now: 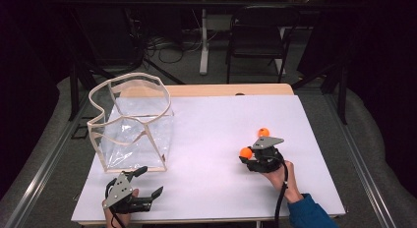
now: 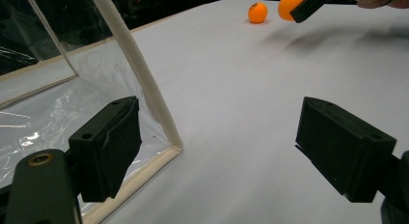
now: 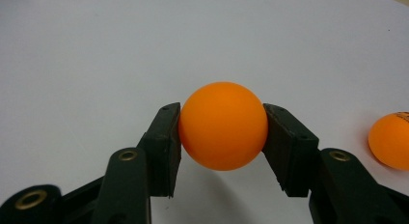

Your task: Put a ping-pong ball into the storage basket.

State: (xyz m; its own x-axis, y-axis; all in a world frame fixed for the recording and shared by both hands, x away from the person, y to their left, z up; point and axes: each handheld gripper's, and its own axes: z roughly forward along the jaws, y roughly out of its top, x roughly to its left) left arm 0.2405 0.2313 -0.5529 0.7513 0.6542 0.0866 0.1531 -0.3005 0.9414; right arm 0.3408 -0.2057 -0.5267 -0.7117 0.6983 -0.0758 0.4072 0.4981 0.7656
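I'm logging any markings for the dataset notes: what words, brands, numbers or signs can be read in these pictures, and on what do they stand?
Nothing readable.
The second orange ball, lying on the white table, bears a small dark print: too small and blurred to read.
The orange ball clamped in the right gripper: no print on the side that shows.
The clear bag: no label to be made out.

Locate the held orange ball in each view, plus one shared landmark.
High view: held ball right of centre, at the tip of the right gripper.
Left gripper view: held ball at the top edge, right of centre, in the far gripper's jaws.
Right gripper view: held ball at centre, clamped between the jaws.
Shared landmark: the loose ball on the white table close by.
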